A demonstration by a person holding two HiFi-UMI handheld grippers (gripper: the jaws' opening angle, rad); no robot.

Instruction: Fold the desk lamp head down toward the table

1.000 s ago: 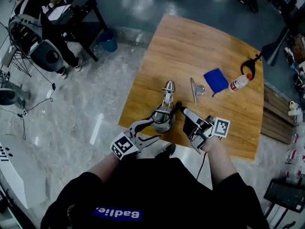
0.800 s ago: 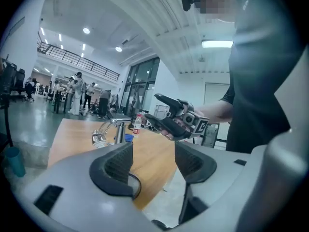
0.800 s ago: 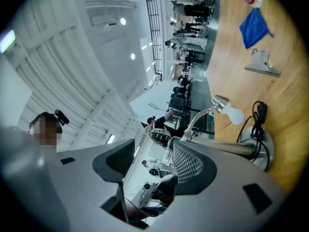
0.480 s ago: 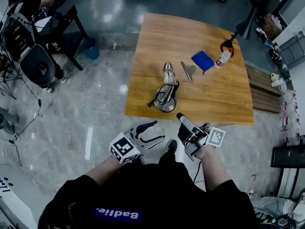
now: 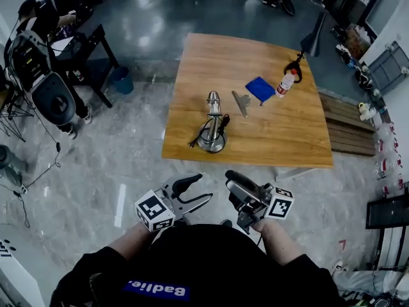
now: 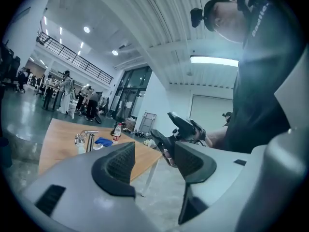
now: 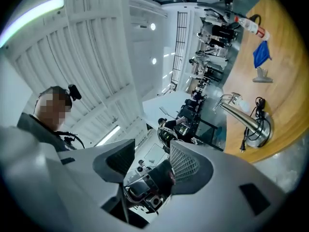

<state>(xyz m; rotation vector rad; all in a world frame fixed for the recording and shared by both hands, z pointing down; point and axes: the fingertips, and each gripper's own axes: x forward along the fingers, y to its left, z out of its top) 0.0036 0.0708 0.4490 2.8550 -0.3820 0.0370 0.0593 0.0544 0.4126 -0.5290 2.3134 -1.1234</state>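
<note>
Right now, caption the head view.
Left hand-held gripper and right hand-held gripper, both open, short of the table with the lamp.

The head view looks steeply down from above the person onto the table (image 5: 275,133), which lies well ahead across bare floor (image 5: 128,171). The left gripper (image 5: 199,188) view sits low, facing up and across toward the right gripper (image 5: 234,183). The right gripper view is rolled sideways. All three views share the table and lamp (image 5: 213,123).
</note>
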